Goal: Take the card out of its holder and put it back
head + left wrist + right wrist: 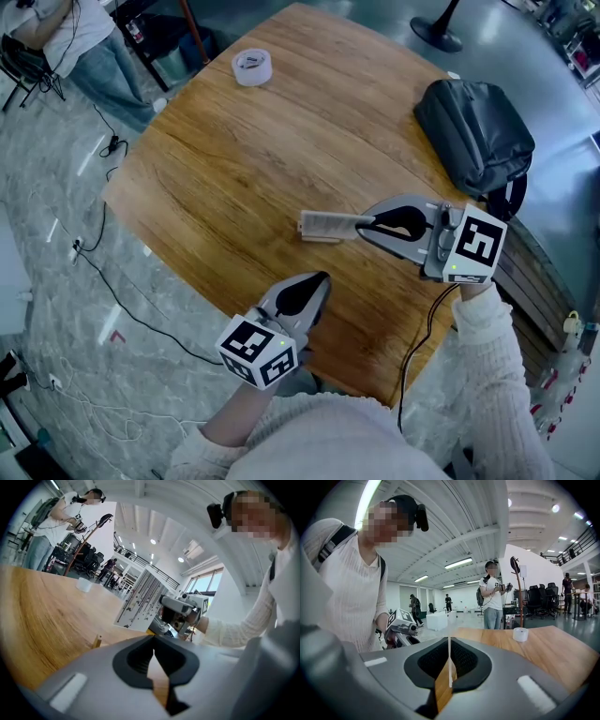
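Observation:
A white card (330, 223) stands on edge at the middle of the round wooden table (234, 178), over a small wooden holder (322, 239). My right gripper (368, 223) is shut on the card's right end. Whether the card's lower edge sits in the slot, I cannot tell. In the right gripper view the card (449, 660) shows edge-on as a thin white line between the pads of the right gripper (449, 667). The left gripper (322, 277) hovers nearer me, shut and empty. From the left gripper (153, 654) I see the card's printed face (140, 599), the holder's end (97, 641) and the right gripper (180, 613).
A black bag (476, 131) lies at the table's right edge. A roll of tape (251, 67) sits at the far side. Cables (94, 262) run over the floor to the left. A seated person (66, 37) is beyond the table's far left.

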